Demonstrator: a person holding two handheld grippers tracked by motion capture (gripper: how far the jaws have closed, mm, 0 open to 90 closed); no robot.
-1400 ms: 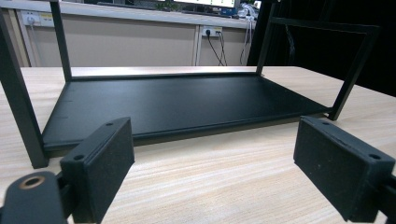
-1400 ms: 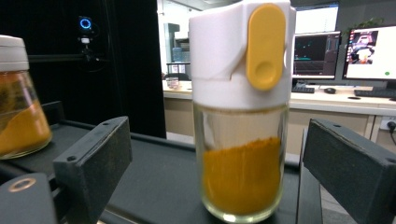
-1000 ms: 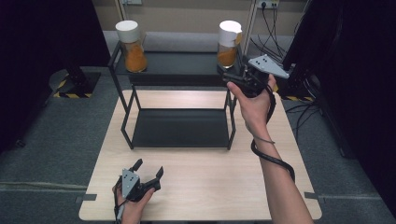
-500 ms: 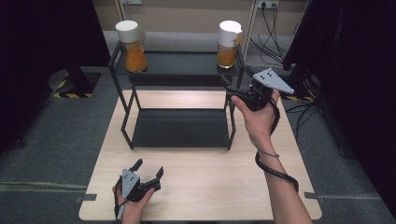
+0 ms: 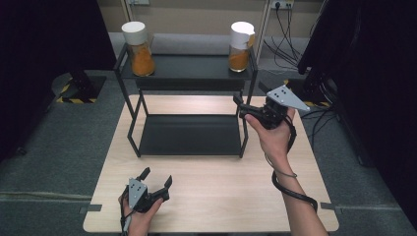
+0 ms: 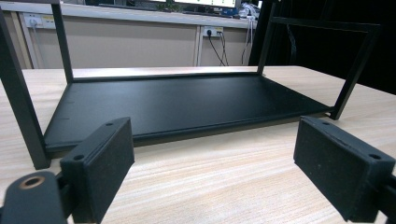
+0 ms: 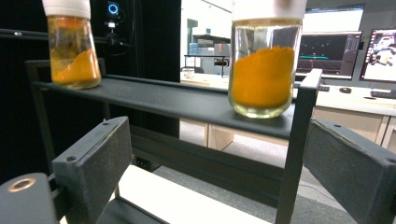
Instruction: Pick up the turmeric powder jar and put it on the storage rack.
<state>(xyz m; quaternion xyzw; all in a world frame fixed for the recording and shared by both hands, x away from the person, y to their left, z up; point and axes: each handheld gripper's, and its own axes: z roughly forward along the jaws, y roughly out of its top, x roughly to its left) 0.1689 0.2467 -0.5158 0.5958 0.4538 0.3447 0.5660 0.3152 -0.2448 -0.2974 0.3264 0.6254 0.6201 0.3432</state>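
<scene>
Right tongs [image 5: 249, 104] are being held open, empty, just beside the rack [image 5: 189, 66] right post, below the right jar [image 5: 241, 39] standing on its top shelf; left tongs [image 5: 156, 178] are being kept open on the tabletop [image 5: 221, 182] before the rack

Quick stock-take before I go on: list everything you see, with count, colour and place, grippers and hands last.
jars: 2, clear glass with white lids and orange powder, on the rack's top shelf, one at the left end, one at the right end
rack: 1, black metal, two shelves, at the table's far middle
table: 1, light wood
wall sockets: 2, white, on the far wall with black cables
left hand-held gripper: 1, black, open, low at the table's near left edge
right hand-held gripper: 1, black with grey plate, open, in the air by the rack's right post, below the right jar
hands: 2, left, right
</scene>
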